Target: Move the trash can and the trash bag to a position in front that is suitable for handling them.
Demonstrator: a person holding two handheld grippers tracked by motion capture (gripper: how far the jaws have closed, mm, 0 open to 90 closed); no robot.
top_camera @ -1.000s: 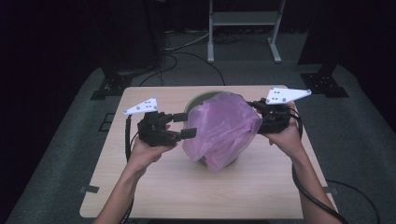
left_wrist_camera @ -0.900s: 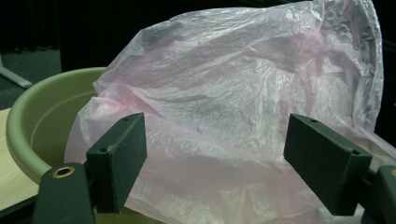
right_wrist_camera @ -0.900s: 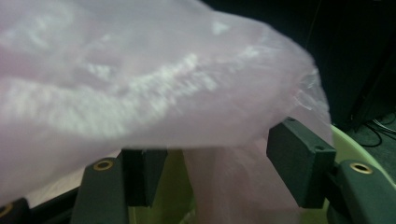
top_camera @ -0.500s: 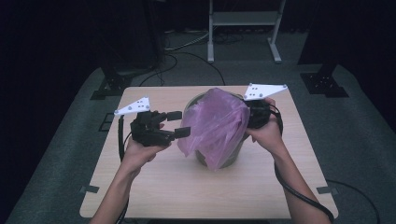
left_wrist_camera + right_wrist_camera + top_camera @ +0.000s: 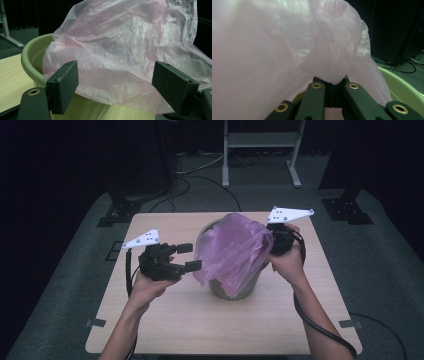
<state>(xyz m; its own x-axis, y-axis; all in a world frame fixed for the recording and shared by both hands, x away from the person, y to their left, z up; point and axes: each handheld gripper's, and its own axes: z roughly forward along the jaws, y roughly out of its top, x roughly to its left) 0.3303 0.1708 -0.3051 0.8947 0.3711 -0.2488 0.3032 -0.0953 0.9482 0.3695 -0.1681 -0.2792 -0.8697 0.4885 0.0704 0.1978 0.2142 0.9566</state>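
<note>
— Where's the pink bag (image 5: 232, 251)?
— Draped over the green bucket (image 5: 235, 287) mid-bench.
— Jaws?
— Right gripper (image 5: 272, 242) has just closed, clamped on the bag's right edge; left gripper (image 5: 189, 256) gapes, just left of it.

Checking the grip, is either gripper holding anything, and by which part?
Right gripper pinches the thin pink plastic bag at its right edge; left gripper holds nothing.

bag (image 5: 231, 251): translucent pink, plain, centre of the high view
bucket (image 5: 31, 56): pale green, plain, left of the left gripper view
table (image 5: 200, 320): light wood grain
gripper plates (image 5: 142, 239): light grey with dark dots
floor (image 5: 380, 270): dark grey
</note>
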